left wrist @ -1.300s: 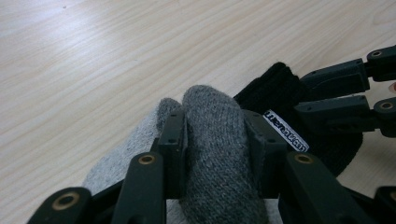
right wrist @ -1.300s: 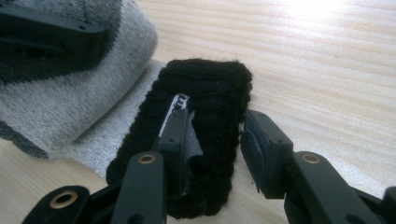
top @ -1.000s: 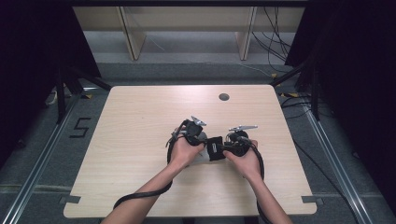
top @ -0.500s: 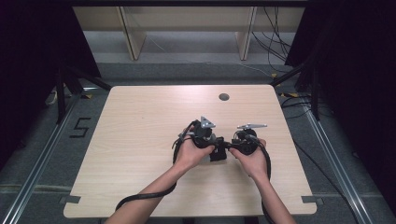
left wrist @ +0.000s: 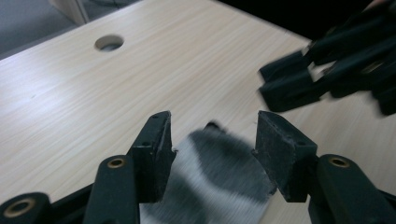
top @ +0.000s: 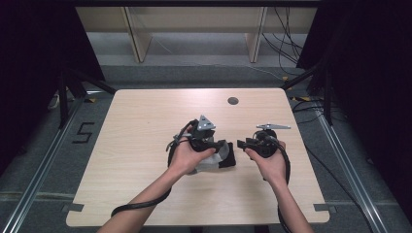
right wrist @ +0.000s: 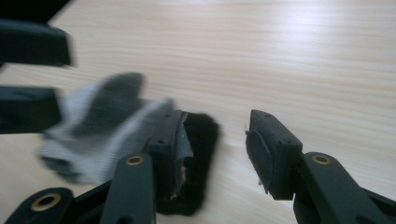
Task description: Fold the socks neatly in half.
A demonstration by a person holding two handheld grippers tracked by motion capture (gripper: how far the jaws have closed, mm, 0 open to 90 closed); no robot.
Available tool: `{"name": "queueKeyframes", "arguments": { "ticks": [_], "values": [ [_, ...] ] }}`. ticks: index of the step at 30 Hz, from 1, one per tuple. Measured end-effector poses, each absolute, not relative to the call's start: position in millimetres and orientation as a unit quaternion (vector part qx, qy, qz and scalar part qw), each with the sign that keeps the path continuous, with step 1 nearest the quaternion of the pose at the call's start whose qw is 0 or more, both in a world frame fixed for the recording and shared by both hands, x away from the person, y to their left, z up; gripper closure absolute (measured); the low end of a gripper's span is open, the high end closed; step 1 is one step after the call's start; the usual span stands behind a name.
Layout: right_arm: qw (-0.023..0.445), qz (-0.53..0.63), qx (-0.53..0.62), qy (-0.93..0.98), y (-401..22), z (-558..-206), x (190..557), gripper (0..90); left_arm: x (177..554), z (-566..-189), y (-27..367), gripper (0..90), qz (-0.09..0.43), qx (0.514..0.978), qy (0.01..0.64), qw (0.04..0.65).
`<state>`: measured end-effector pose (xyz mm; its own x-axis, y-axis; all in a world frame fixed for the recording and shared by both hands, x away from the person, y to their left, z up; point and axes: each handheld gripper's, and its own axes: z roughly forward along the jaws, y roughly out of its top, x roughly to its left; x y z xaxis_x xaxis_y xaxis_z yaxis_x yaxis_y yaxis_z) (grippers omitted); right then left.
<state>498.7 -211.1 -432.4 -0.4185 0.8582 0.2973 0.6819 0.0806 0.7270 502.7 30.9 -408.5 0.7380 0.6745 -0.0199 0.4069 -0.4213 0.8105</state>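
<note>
A pale wood-grain table [top: 145, 121] with rounded corners is seen on a grey floor [top: 43, 160], a round hole [top: 232, 101] cut near its far edge. Metal rails [top: 340, 155] are laid along both sides, and a "5" [top: 83, 132] is marked on the floor at left. Wooden legs [top: 138, 39] and loose cables [top: 284, 43] are lit beyond the far edge, flanked by black curtains [top: 369, 73].
</note>
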Motion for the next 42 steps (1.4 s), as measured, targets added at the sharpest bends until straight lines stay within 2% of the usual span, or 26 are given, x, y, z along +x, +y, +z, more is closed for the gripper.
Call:
{"name": "queueKeyframes", "arguments": {
  "ticks": [4, 8, 13, 16, 25, 34, 42],
  "values": [
    [0.072, 0.437, 0.52, 0.73, -193.3, -421.9, 496.8, 54.5, 501.8, -417.0, 49.8, 42.0, 0.155, 0.845, 0.327, 0.395],
    [0.074, 0.424, 0.499, 0.752, -178.6, -423.3, 503.5, 56.1, 498.1, -427.0, 59.2, 37.4, 0.151, 0.855, 0.32, 0.379],
    [0.043, 0.346, 0.538, 0.767, -166.1, -437.7, 507.9, 74.8, 500.4, -438.2, 59.7, 35.0, 0.146, 0.865, 0.313, 0.365],
    [0.053, 0.334, 0.523, 0.782, -171.0, -445.3, 511.8, 80.3, 502.0, -443.8, 57.1, 35.5, 0.145, 0.868, 0.312, 0.358],
    [0.048, 0.335, 0.531, 0.777, -176.6, -455.1, 513.7, 81.2, 504.8, -451.1, 51.4, 49.7, 0.146, 0.876, 0.298, 0.35],
    [0.045, 0.359, 0.517, 0.775, -181.2, -463.1, 514.7, 80.9, 505.9, -450.0, 46.8, 80.3, 0.138, 0.885, 0.288, 0.338],
    [0.043, 0.364, 0.522, 0.77, -180.9, -466.4, 514.2, 81.0, 502.1, -421.5, 43.8, 81.8, 0.154, 0.858, 0.292, 0.393]
  ]
}}
